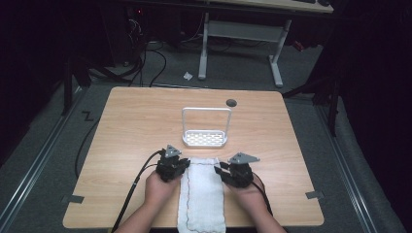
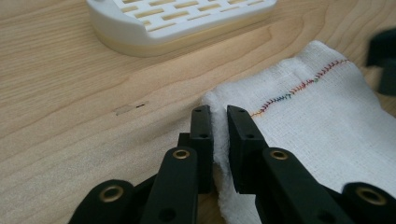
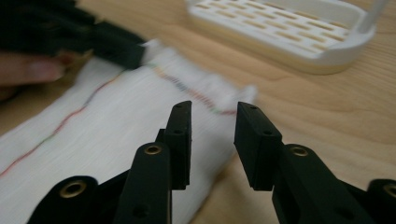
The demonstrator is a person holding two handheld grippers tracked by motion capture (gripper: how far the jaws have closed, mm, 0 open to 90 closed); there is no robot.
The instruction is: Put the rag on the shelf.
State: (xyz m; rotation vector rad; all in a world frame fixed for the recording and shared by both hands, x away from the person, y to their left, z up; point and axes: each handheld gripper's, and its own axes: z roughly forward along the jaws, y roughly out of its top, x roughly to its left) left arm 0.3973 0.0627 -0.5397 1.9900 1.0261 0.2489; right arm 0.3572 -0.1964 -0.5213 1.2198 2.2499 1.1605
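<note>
Dim floor and desk legs ring a pale wooden table [image 1: 131,126], where a white towel [image 1: 203,194] with rainbow stitching lies lengthwise at the near edge, a white slotted rack [image 1: 205,138] just beyond it at twelve o'clock. Seen from above, the left gripper [image 1: 176,164] sits at the towel's nine o'clock corner and the right gripper [image 1: 232,171] at three o'clock, both hands low and pointing forward. Up close, the left gripper [image 2: 219,116] pinches the towel's far corner fold [image 2: 219,140] between narrow jaws, while the right gripper [image 3: 212,116] stands parted over the opposite corner [image 3: 233,100], pads clear of the cloth.
</note>
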